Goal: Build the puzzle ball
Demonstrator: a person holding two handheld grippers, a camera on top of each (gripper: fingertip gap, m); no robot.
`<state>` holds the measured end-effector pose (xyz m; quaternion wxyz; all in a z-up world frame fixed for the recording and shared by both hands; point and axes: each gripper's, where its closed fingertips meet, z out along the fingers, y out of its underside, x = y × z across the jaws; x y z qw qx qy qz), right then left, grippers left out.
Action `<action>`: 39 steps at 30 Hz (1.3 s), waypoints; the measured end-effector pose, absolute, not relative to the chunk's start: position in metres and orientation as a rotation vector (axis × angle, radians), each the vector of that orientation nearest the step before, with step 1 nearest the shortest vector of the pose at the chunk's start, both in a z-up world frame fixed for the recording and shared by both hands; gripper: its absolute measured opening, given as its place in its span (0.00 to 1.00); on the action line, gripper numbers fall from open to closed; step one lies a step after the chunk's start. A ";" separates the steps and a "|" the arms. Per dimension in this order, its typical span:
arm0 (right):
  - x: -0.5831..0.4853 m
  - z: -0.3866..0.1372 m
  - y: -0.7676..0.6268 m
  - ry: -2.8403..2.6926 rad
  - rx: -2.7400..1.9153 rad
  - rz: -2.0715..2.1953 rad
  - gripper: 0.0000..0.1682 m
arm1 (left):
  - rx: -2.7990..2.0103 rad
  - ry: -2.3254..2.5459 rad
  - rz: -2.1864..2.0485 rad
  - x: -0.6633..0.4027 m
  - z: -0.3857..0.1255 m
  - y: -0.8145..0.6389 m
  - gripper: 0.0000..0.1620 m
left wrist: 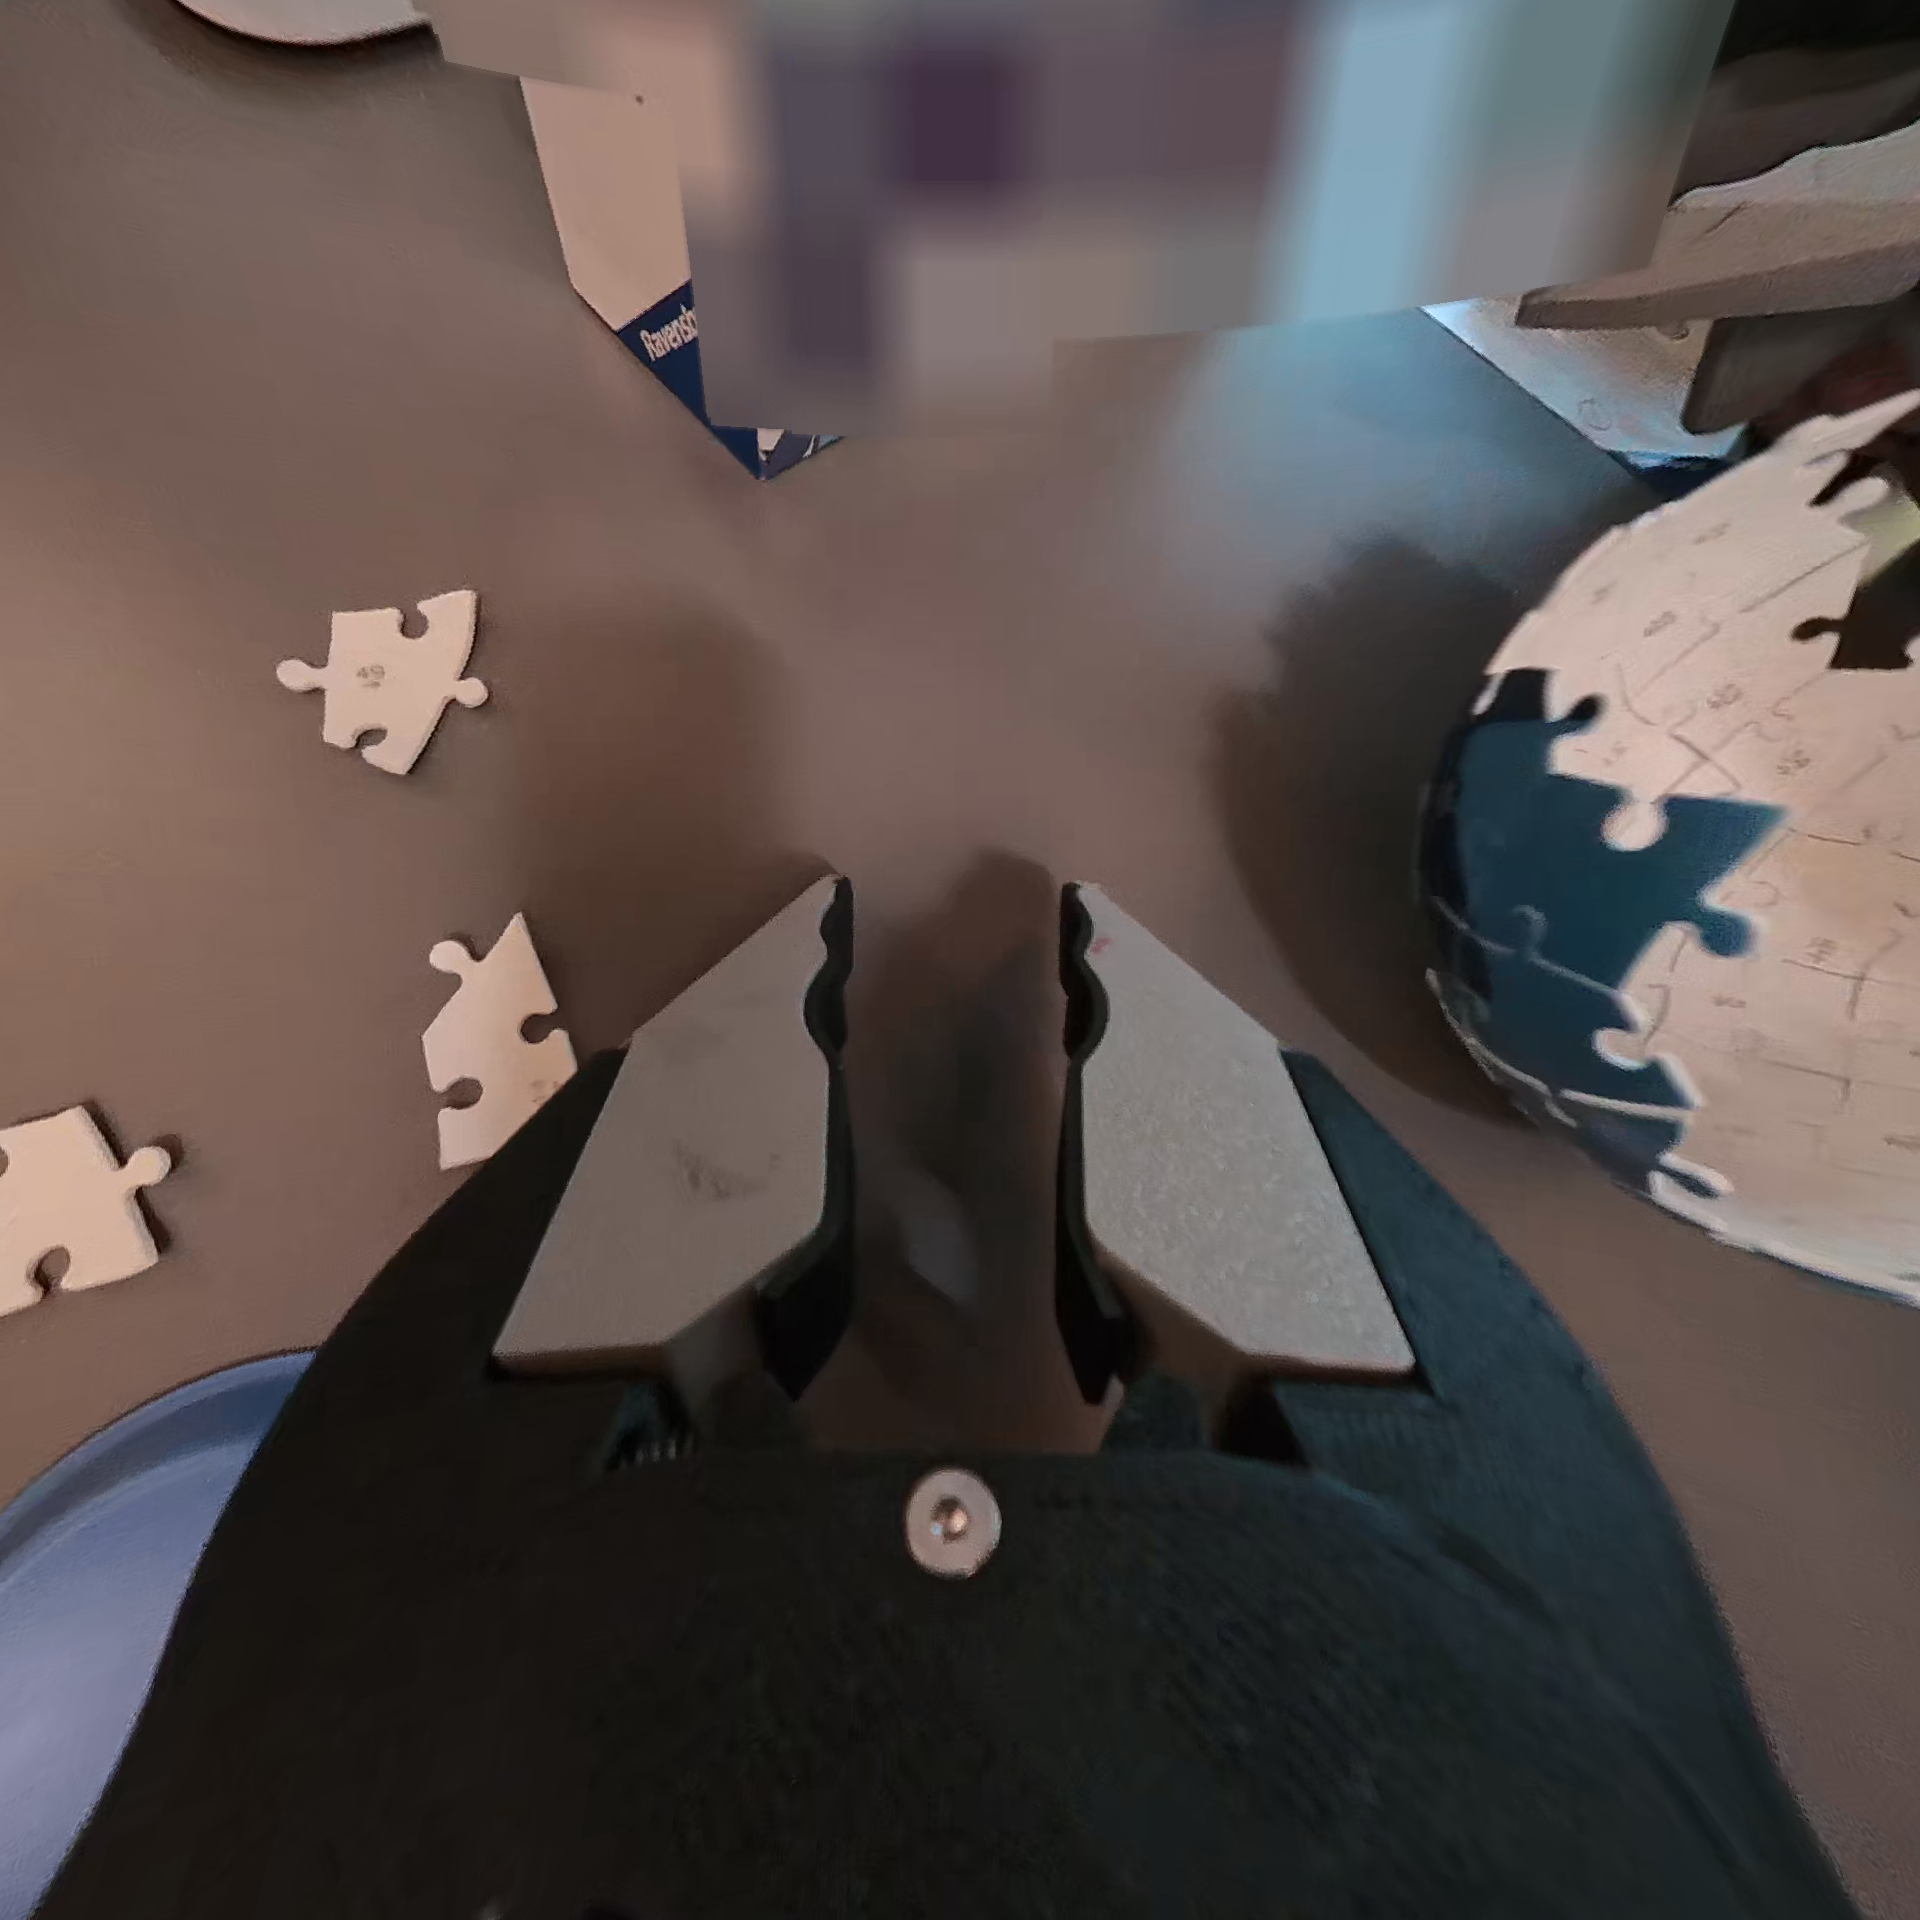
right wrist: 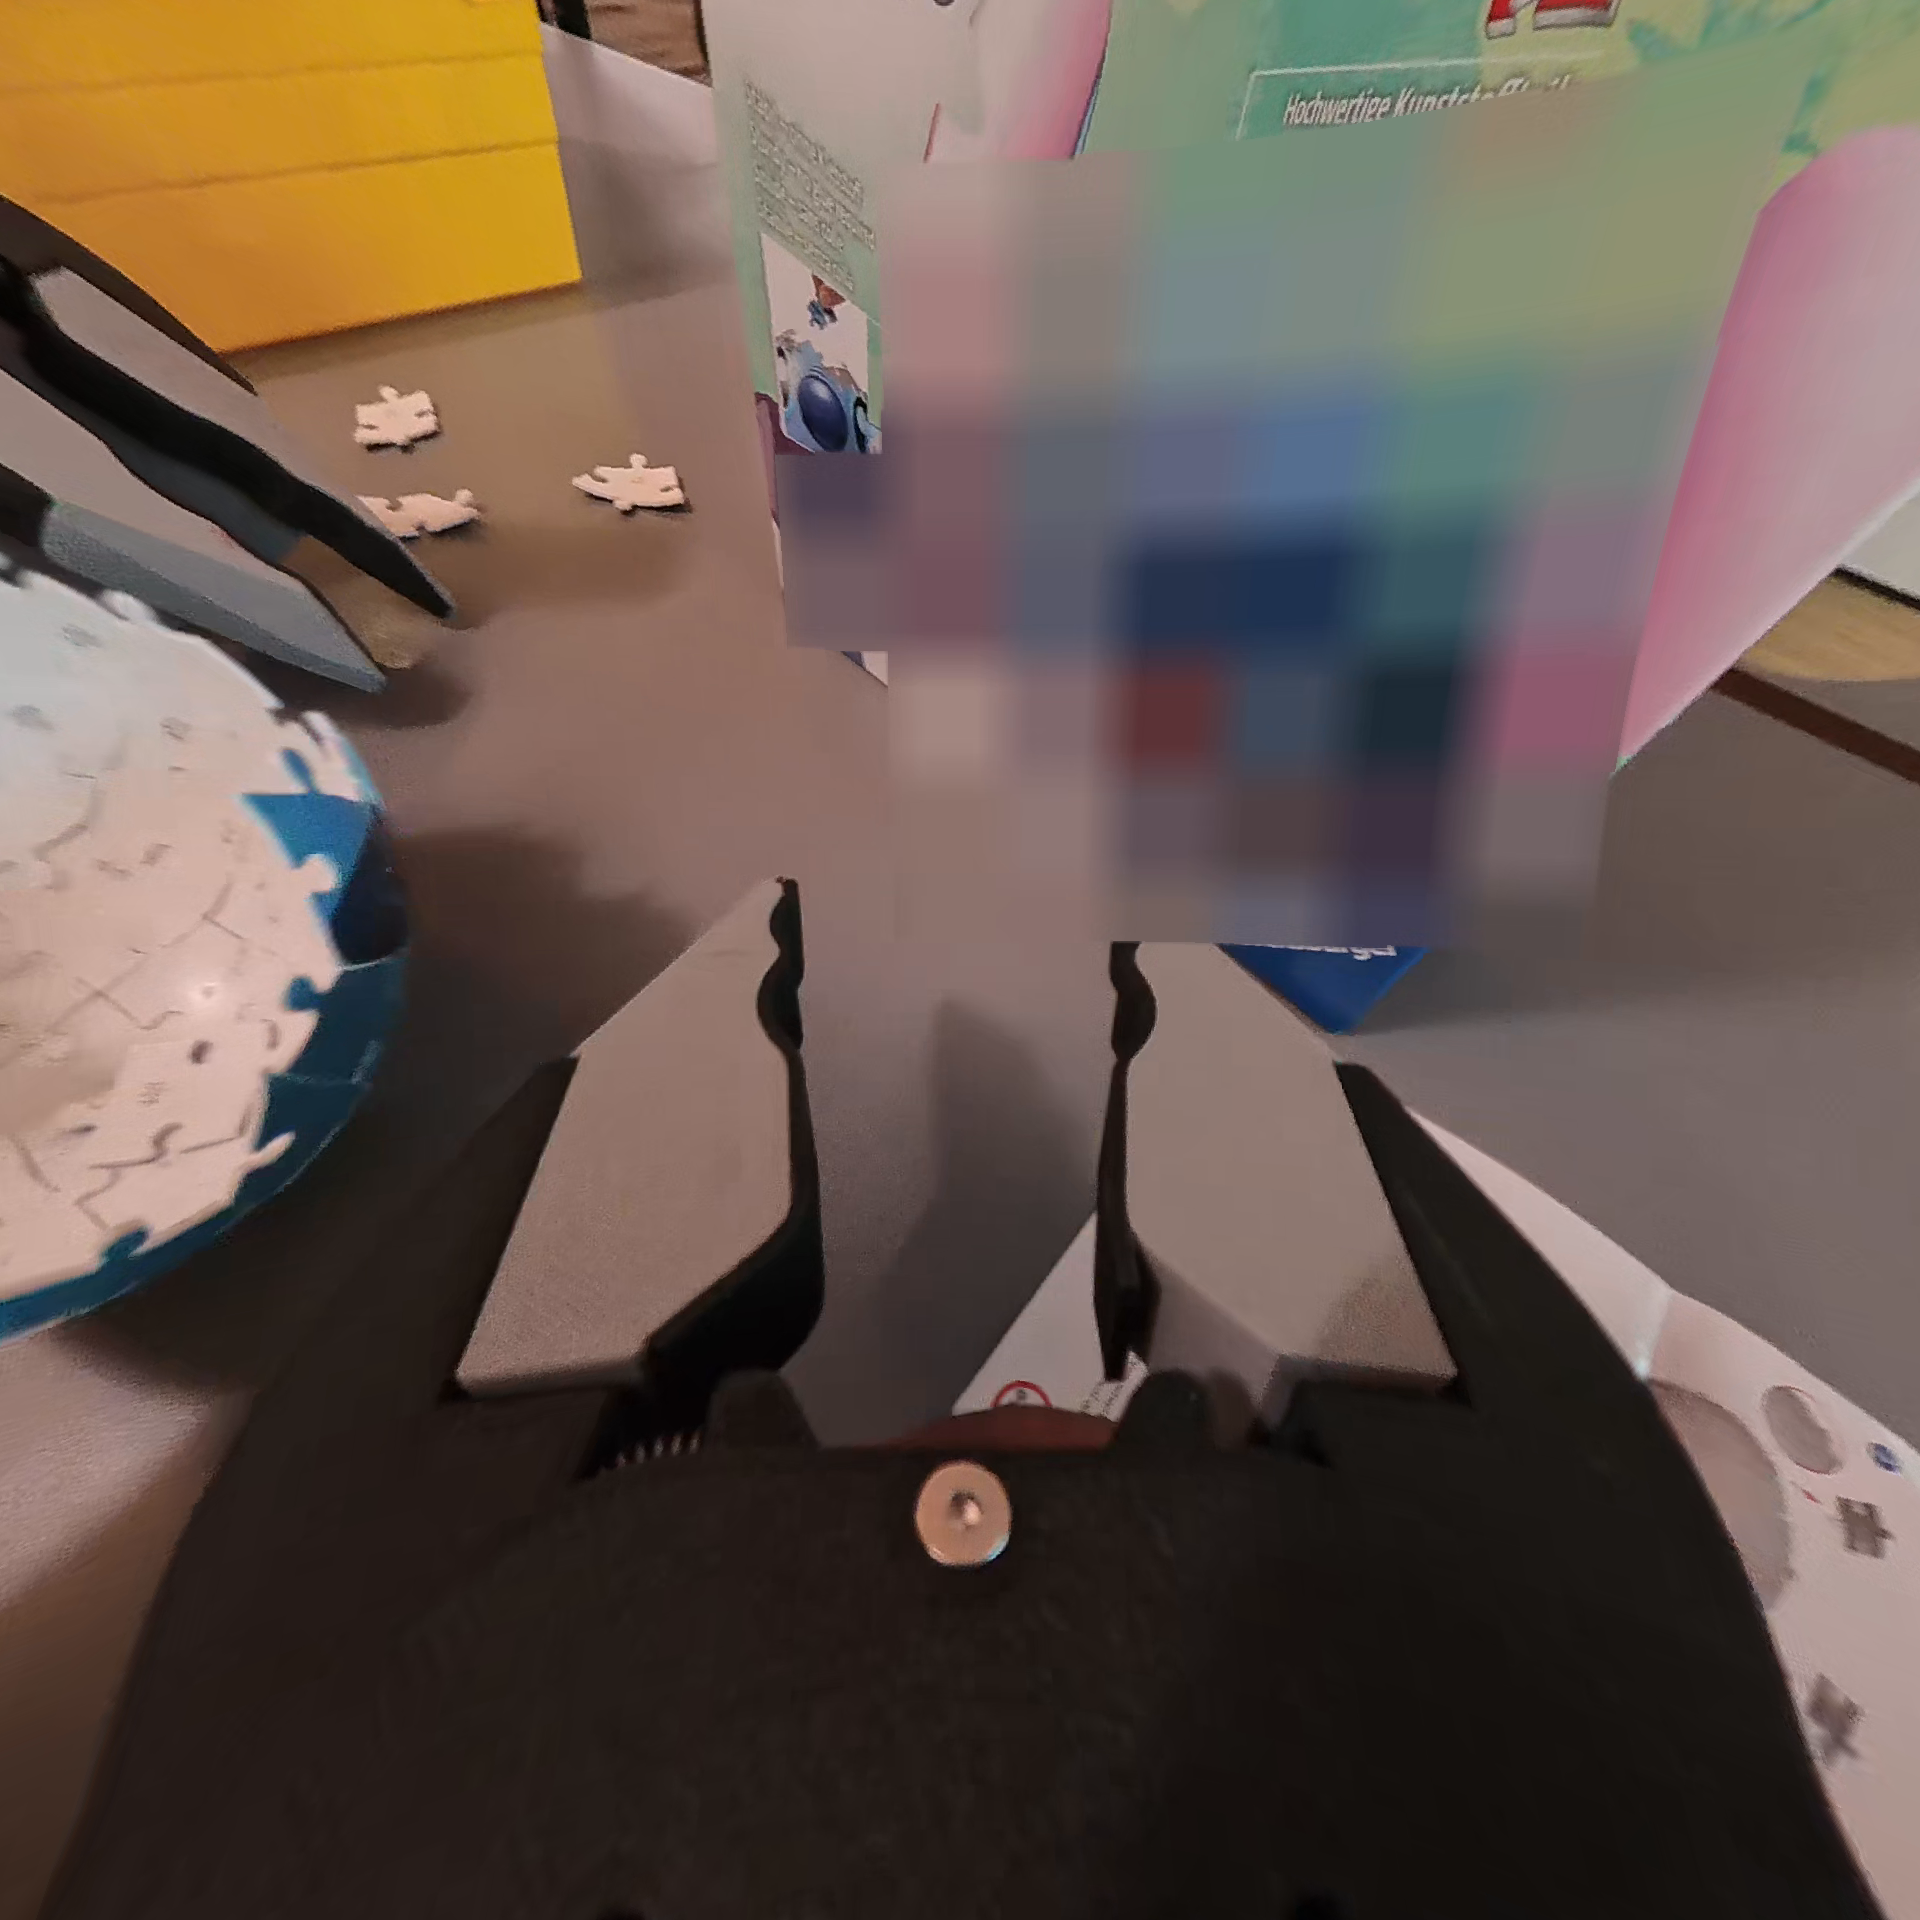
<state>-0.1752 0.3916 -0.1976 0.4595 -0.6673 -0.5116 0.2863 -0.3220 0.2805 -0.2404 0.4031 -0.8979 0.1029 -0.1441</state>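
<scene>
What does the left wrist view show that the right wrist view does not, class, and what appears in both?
Only the left wrist view shows a blue dish at its lower left edge and the ball's open gap.

Only the right wrist view shows a yellow box at the back and a white printed sheet under the right gripper.

Both show the partly built puzzle ball, three loose white pieces on the grey table, the upright puzzle box, and the left gripper. Both grippers are open and empty.

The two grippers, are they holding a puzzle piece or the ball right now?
No, both are empty. The left gripper and the right gripper are open, over bare table.
</scene>
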 end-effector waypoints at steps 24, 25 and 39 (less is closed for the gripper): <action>-0.158 -0.189 0.405 -1.148 -1.605 0.651 0.35 | -2.162 0.386 0.156 -0.340 -0.233 0.287 0.20; -0.158 -0.188 0.405 -1.151 -1.598 0.642 0.35 | -2.153 0.362 0.174 -0.343 -0.231 0.287 0.23; -0.153 -0.189 0.410 -1.171 -1.569 0.492 0.34 | -2.056 0.149 0.041 -0.368 -0.209 0.287 0.33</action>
